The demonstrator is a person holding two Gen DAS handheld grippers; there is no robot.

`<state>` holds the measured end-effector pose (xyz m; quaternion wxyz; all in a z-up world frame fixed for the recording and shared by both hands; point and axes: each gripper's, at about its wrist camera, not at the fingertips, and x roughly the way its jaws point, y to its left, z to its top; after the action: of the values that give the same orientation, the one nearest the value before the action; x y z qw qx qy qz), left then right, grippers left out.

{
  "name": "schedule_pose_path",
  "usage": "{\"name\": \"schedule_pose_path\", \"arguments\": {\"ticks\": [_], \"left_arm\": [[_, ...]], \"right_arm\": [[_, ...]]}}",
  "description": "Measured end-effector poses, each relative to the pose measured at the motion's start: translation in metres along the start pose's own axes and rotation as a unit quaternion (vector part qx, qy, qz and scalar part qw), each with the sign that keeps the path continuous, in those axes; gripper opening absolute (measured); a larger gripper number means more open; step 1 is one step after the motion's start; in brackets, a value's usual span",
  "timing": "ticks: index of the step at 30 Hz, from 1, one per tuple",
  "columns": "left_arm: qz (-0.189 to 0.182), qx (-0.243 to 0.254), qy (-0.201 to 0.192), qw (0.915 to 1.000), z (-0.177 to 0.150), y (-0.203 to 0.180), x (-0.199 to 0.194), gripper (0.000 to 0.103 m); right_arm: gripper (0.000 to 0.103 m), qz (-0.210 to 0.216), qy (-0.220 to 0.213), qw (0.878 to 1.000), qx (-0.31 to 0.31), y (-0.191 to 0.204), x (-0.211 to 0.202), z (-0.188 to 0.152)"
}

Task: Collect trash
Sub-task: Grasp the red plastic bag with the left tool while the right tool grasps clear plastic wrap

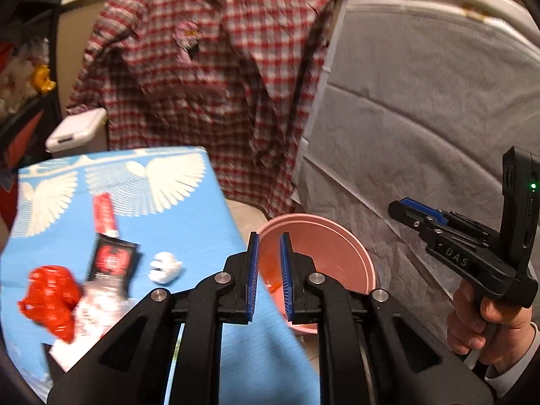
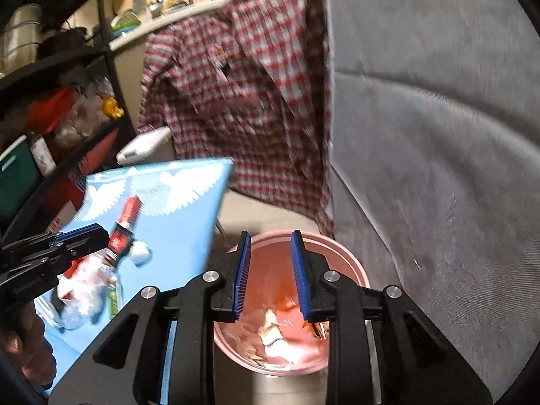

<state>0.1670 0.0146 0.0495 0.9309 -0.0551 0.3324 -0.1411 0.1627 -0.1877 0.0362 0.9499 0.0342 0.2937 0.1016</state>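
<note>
Hovering with nothing between their blue pads, both claws stand slightly parted: the left claw (image 1: pixel 270 276) over the tabletop's near right edge, the right claw (image 2: pixel 270 275) above the pink bucket (image 2: pixel 351 263).

Risks, near to far:
- Left claw sits at the tabletop (image 1: pixel 189 222) edge. A sweep toward 9 o'clock for the trash could push the light pieces along the cloth rather than pinch them; the narrow gap between the pads leaves little room for bulky pieces.
- Crumpled red plastic (image 1: pixel 50 297) at 8 o'clock in the left view is springy; my guess is it slips or unfolds under a weak pinch.
- Clear wrapper (image 1: pixel 98 307) lies touching the red plastic, under the black sachet's near end. Grabbing one likely drags the others.
- White paper wad (image 1: pixel 165 266), just right of the sachet, is light and could roll toward the edge.
- Bucket stands on the floor just beside the tabletop corner; a release made early drops trash onto the floor.

Trash look:
- Black sachet (image 1: pixel 113 260) with red print, flat, one end torn.
- Red stick packet (image 1: pixel 104 216) beyond it, at 11 o'clock from the sachet, flat and narrow.
- Bucket already holds pale scraps (image 2: pixel 273 334) and something orange at its bottom.
- Frames blurred; finer detail not legible.
</note>
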Motion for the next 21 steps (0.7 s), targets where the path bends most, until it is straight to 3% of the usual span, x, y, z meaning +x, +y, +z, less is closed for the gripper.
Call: {"name": "schedule_pose_path", "arguments": {"ticks": [11, 15, 21], "left_arm": [[0.057, -0.034, -0.062, 0.9959, -0.003, 0.089, -0.104, 0.013], [0.085, -0.051, -0.072, 0.9925, -0.012, 0.129, -0.132, 0.013], [0.115, -0.070, -0.060, 0.9891, -0.024, 0.177, -0.144, 0.013]], "right_arm": [[0.024, 0.055, -0.063, 0.996, -0.023, 0.074, -0.051, 0.009], [0.017, 0.078, -0.052, 0.995, -0.030, 0.102, -0.049, -0.002], [0.017, 0.112, -0.019, 0.992, -0.053, 0.147, -0.032, -0.031]]}}
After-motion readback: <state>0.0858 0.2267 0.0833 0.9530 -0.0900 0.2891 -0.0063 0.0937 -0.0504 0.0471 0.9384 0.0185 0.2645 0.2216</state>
